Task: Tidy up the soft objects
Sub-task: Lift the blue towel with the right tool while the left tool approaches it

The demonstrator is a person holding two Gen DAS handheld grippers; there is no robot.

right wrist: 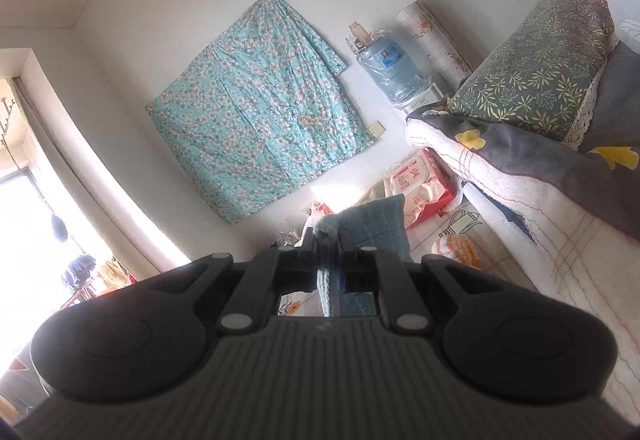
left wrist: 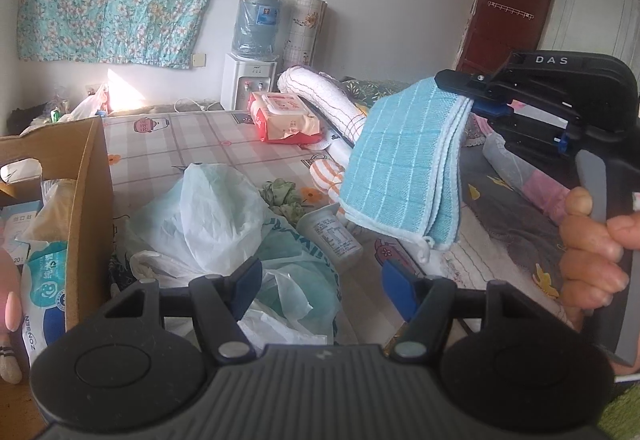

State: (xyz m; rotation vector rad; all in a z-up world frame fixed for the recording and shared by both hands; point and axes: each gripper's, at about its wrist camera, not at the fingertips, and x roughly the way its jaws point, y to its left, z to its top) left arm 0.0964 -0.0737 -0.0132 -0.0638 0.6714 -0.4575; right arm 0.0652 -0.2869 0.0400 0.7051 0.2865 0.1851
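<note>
cardboard box (left wrist: 90,176): stands at far left, already crowded with packs; little room is left, so a cloth dropped in loosely is likely to be left hanging over the rim.
plastic bags (left wrist: 224,208): heaped on the bed between box and cloth; a dangling corner could be snagged here and the heap dragged along.
left gripper (left wrist: 320,290): jaws held apart, nothing between them, poised over the bags; if it is closed blindly, a bag could be caught instead of a soft item.
small bottle (left wrist: 334,236): lies just beside the bags, below the cloth; could be knocked by the hanging edge.
blue cloth (left wrist: 400,160): folded, held in the air above the bed, pinched at one top corner only; layers are seen fanning out, so unfolding or slipping is judged the main risk.
right gripper (left wrist: 470,94): clamped on the cloth corner; grip area is small, so a fast swing could pull the cloth free.
</note>
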